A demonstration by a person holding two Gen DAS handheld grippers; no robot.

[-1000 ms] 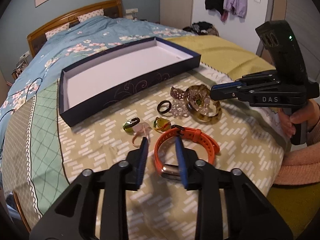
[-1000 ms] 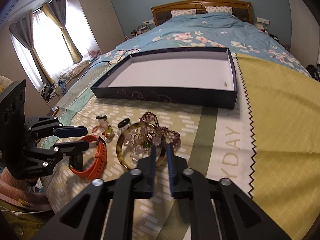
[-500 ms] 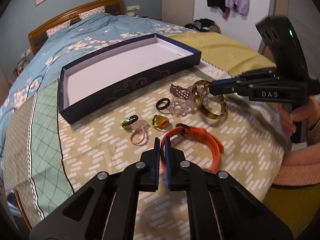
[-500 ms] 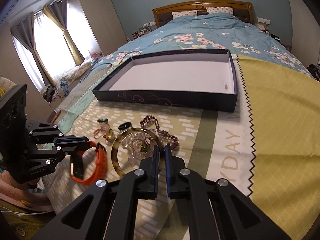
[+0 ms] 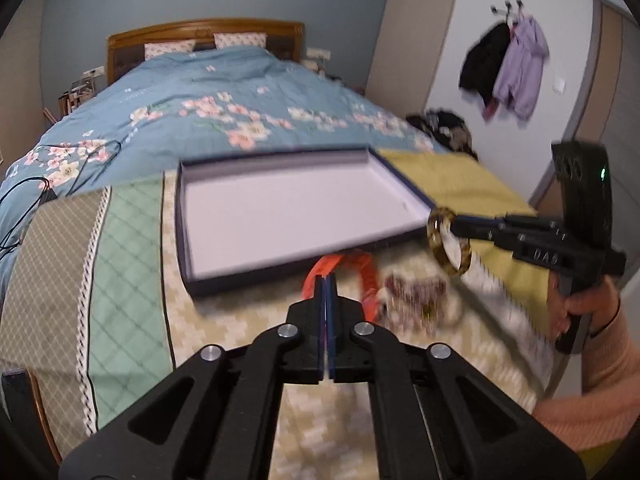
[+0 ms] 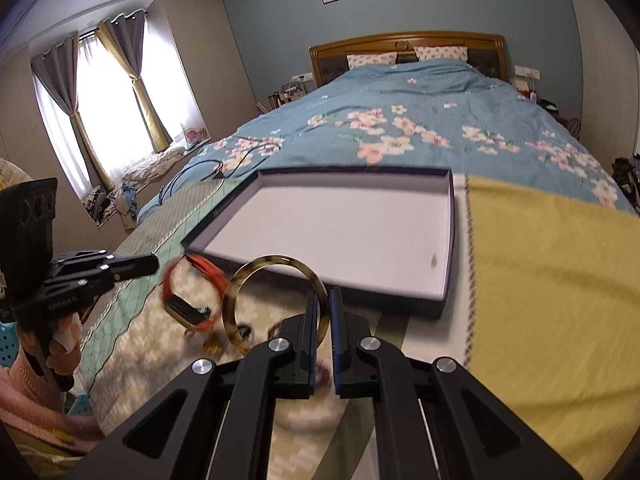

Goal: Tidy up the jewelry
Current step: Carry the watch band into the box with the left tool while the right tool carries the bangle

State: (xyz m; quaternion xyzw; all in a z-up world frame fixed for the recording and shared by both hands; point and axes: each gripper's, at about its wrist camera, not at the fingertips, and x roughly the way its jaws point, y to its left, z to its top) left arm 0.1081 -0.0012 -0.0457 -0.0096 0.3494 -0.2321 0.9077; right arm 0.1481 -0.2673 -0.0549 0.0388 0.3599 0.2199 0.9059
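A shallow dark-blue box (image 6: 448, 240) lies open on the bed (image 6: 400, 112), its long axis running across the bedspread from the left edge toward the yellow panel (image 6: 552, 280). Its white floor is bare except for one small dark speck (image 6: 434, 259) near the near-right corner. The left gripper (image 5: 326, 280) has its fingers clenched on the strap of an orange watch (image 5: 366, 270), which hangs lifted off the bedspread just in front of the box's near wall; the band's loop stands roughly upright. The right gripper (image 6: 324, 300) is pinched onto the rim of a tortoiseshell bangle (image 6: 236, 300), also held clear of the bedspread, its ring plane near vertical and facing the box. Blurred beaded jewelry (image 5: 416, 300) remains on the patterned cloth near the bed's foot edge, below both held pieces.
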